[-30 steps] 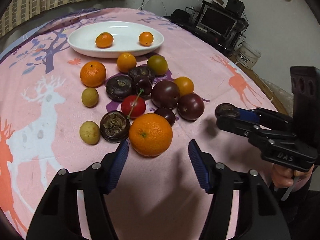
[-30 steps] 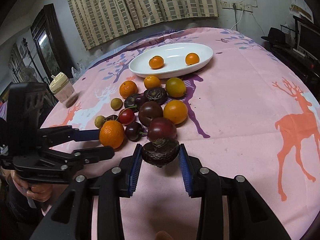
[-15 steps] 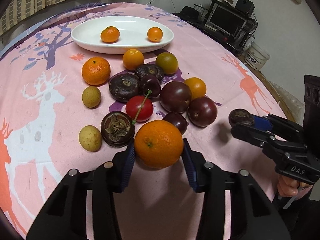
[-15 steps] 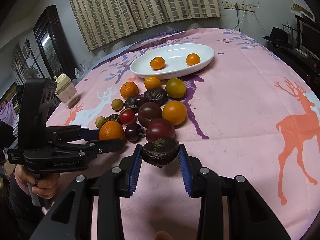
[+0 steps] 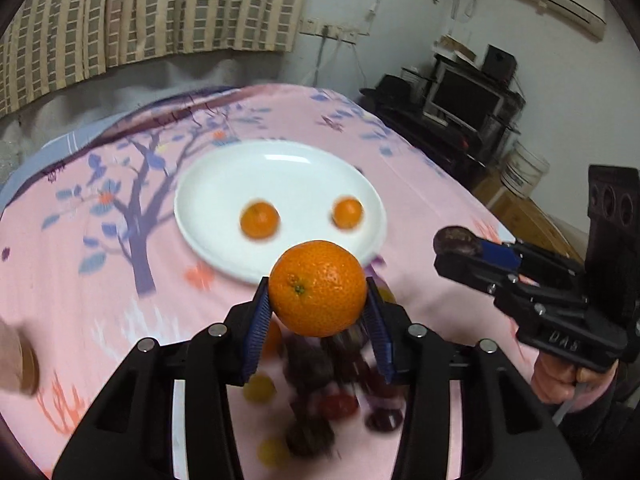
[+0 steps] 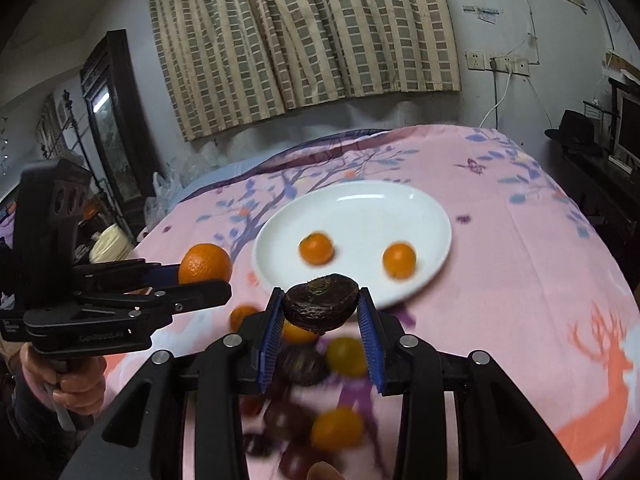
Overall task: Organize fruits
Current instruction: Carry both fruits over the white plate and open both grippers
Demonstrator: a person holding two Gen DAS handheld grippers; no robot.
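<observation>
My left gripper [image 5: 318,292] is shut on a large orange [image 5: 317,288] and holds it in the air, just short of the white oval plate [image 5: 224,184]. My right gripper [image 6: 320,308] is shut on a dark brown wrinkled fruit [image 6: 320,306], also lifted near the plate [image 6: 432,220]. Two small oranges [image 5: 259,220] [image 5: 347,212] lie on the plate. The left gripper with its orange [image 6: 205,264] shows at the left of the right wrist view. The right gripper with its dark fruit [image 5: 456,240] shows at the right of the left wrist view.
Several loose fruits, dark purple, red, yellow and orange, lie blurred on the pink tablecloth [image 5: 80,300] below both grippers [image 6: 344,356]. A cup [image 6: 110,240] stands at the table's left edge. Furniture with a monitor [image 5: 464,100] stands beyond the right edge.
The left gripper closed on the large orange and lifted it towards the plate. The right gripper, holding the dark fruit throughout, also rose and moved towards the plate.
</observation>
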